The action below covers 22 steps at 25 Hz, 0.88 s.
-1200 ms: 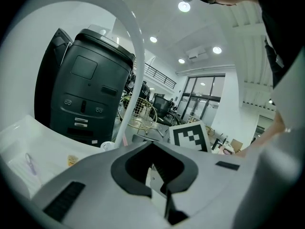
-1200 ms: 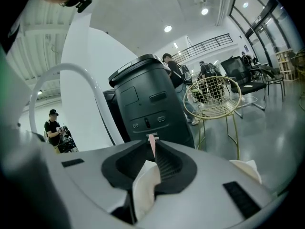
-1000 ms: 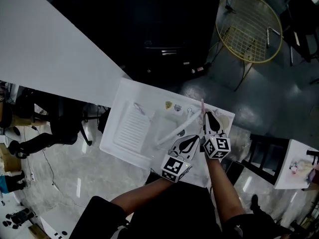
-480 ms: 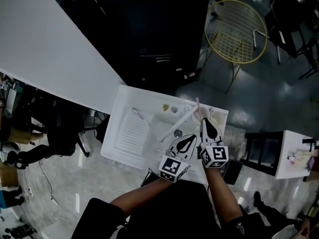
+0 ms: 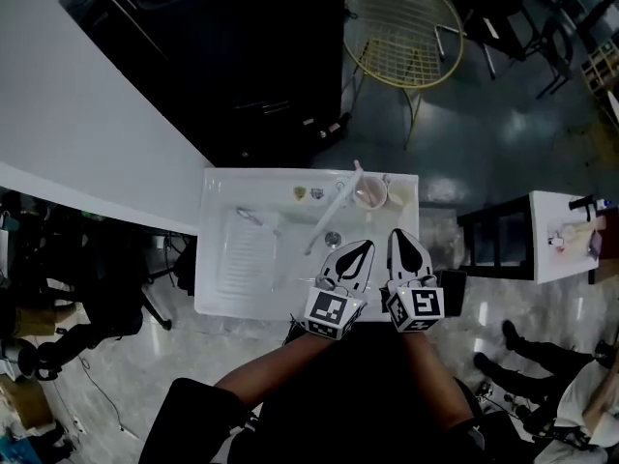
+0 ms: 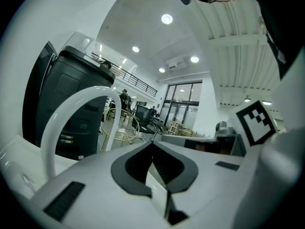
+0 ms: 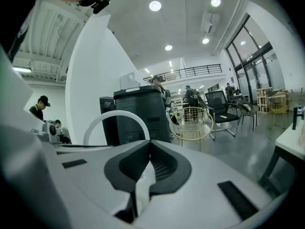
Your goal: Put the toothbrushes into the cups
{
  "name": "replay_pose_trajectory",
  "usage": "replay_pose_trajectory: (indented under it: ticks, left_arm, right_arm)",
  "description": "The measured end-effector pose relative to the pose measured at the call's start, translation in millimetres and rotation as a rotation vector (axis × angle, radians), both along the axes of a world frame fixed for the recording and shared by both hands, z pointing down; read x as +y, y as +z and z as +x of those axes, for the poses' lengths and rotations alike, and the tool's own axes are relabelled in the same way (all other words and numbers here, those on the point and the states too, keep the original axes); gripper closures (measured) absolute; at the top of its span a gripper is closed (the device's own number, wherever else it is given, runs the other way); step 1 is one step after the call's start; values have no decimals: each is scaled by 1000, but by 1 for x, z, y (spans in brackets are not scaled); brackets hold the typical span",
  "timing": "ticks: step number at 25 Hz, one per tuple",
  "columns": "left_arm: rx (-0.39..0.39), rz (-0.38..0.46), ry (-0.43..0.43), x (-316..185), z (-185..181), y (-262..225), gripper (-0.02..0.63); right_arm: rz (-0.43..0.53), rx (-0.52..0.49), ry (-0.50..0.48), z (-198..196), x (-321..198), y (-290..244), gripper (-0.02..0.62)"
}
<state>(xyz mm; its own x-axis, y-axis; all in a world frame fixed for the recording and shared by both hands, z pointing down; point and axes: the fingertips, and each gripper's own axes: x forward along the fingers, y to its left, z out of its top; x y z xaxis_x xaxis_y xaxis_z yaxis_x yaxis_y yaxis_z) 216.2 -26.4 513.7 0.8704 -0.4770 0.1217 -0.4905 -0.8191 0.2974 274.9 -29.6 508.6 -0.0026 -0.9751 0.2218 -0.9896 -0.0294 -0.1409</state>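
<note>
A beige cup point(image 5: 370, 194) stands at the back right of the white sink unit point(image 5: 218, 298), with a pink toothbrush point(image 5: 358, 172) sticking up out of it. My left gripper point(image 5: 360, 247) and right gripper point(image 5: 401, 234) hover side by side over the sink's near right part, well short of the cup. Both are shut with nothing between the jaws. The left gripper view shows its gripper point(image 6: 152, 143) with jaws together, and the right gripper view shows the same for its own gripper point(image 7: 150, 142). No other toothbrush can be made out.
A white arched faucet point(image 5: 329, 216) crosses the basin, also seen as an arch point(image 6: 76, 113) and again as an arch point(image 7: 114, 118). A small item point(image 5: 250, 217) lies on the ribbed drainboard. Black cabinet point(image 5: 261, 56) behind, yellow wire chair point(image 5: 401, 32), white side table point(image 5: 571, 240) to the right.
Both grippers have drawn back from the cup toward the person. The pink toothbrush stays in the cup. The head view has swung, so the sink sits squarer in frame.
</note>
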Motion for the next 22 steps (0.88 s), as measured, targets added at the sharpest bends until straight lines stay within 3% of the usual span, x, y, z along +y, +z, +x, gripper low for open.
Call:
replay_pose_trajectory:
  ticks: [6,17,22]
  left_arm:
    - [38,30,19,17,2,-18,594]
    - [-32,100,-100,61,-25,-40,594]
    - [-79,141,-114,104,-34,-36,594]
  right_arm:
    - [37,115,-36,-25,31,-26,577]
    - [86,119,-141,-48,82,-53,577]
    - [69,102,-126,-52,119,-53,577]
